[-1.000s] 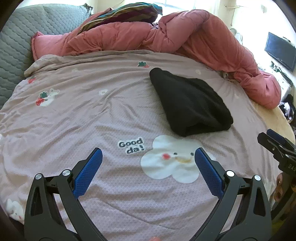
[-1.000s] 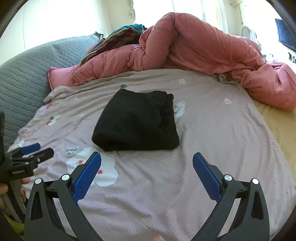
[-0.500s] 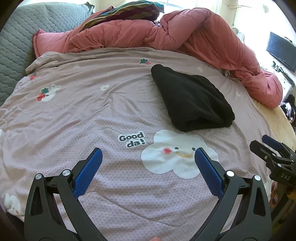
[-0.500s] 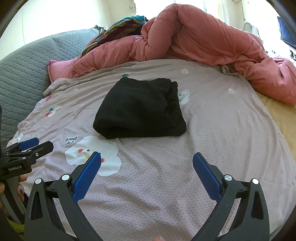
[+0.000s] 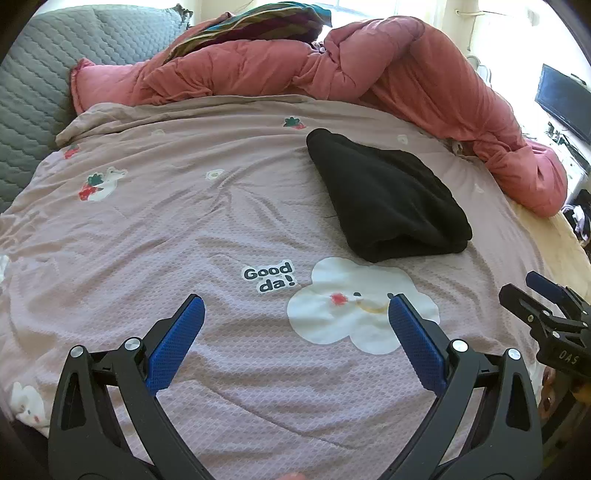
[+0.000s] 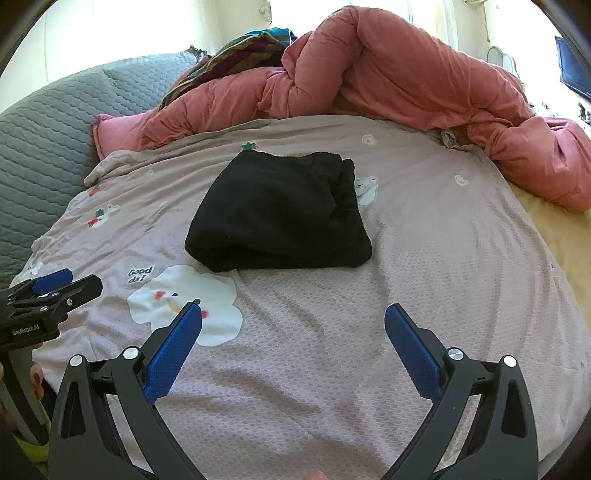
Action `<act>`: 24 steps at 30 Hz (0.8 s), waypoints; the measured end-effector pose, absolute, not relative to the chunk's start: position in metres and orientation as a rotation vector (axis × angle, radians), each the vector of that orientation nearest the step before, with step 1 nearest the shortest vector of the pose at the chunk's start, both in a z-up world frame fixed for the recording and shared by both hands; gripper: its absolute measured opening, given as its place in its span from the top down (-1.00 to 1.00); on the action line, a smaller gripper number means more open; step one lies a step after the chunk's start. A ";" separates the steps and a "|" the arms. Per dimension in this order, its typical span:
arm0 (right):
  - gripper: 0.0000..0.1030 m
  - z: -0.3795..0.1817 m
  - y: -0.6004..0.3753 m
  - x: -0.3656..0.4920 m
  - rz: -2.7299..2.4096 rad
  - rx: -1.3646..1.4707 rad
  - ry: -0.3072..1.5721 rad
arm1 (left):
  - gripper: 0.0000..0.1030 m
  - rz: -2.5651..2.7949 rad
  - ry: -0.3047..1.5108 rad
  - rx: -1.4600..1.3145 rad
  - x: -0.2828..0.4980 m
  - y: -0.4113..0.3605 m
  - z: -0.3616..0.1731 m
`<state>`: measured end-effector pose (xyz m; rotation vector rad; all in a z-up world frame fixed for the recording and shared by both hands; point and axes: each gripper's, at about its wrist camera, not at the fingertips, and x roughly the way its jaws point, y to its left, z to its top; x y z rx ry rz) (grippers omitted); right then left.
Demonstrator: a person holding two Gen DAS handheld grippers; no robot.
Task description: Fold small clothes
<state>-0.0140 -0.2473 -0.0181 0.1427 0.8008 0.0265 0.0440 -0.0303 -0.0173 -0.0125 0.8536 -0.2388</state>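
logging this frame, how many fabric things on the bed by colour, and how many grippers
black folded garment: 1
pink duvet: 1
striped multicolour cloth: 1
mauve printed bedsheet: 1
grey quilted headboard cover: 1
grippers, left gripper and right gripper, both open and empty: 2
total: 7

Right gripper [image 5: 546, 306]: in the left wrist view, cut by the right edge; jaw gap unclear.
Left gripper [image 6: 51, 291]: in the right wrist view, cut by the left edge.
Black garment [image 6: 280, 214]: inner folds hidden.
Striped cloth [image 5: 258, 26]: mostly behind the pink duvet [image 5: 369, 74].
Screen [image 5: 565, 98]: cut off at the right edge.
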 end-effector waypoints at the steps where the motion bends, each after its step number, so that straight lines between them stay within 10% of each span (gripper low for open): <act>1: -0.91 -0.018 -0.248 -0.014 0.026 0.143 0.800 | -0.81 -0.238 0.854 -0.013 0.044 -0.030 -0.017; 24: -0.91 -0.019 -0.248 -0.013 0.032 0.147 0.807 | -0.81 -0.220 0.855 -0.002 0.045 -0.029 -0.015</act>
